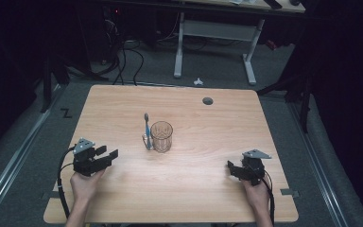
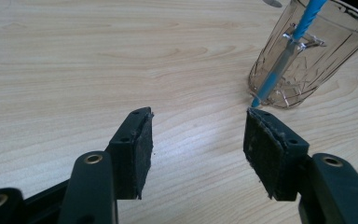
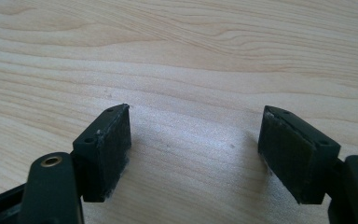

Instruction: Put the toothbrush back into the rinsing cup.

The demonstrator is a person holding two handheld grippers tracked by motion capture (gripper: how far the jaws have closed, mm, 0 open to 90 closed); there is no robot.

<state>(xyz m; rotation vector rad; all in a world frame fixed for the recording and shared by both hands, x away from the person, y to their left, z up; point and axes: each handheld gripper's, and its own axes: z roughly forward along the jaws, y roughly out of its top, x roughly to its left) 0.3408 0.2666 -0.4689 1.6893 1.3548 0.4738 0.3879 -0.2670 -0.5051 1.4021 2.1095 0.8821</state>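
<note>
A clear glass mug [image 1: 162,136] [image 2: 307,56] stands near the middle of the wooden table [image 1: 194,189]. A blue toothbrush [image 1: 146,128] [image 2: 279,65] stands upright against the mug's left side by its handle, head up, its lower tip on the table. My left gripper [image 1: 109,152] [image 2: 199,116] rests at the table's front left, open and holding nothing, and points toward the mug a short way off. At the front right, my right gripper [image 1: 230,169] [image 3: 196,112] is open over bare wood, with nothing between its fingers.
A round cable hole [image 1: 208,100] sits near the table's far right edge. Beyond the table are a white desk frame [image 1: 215,33] and cables on the grey floor [image 1: 123,56]. Dark curtains stand on both sides.
</note>
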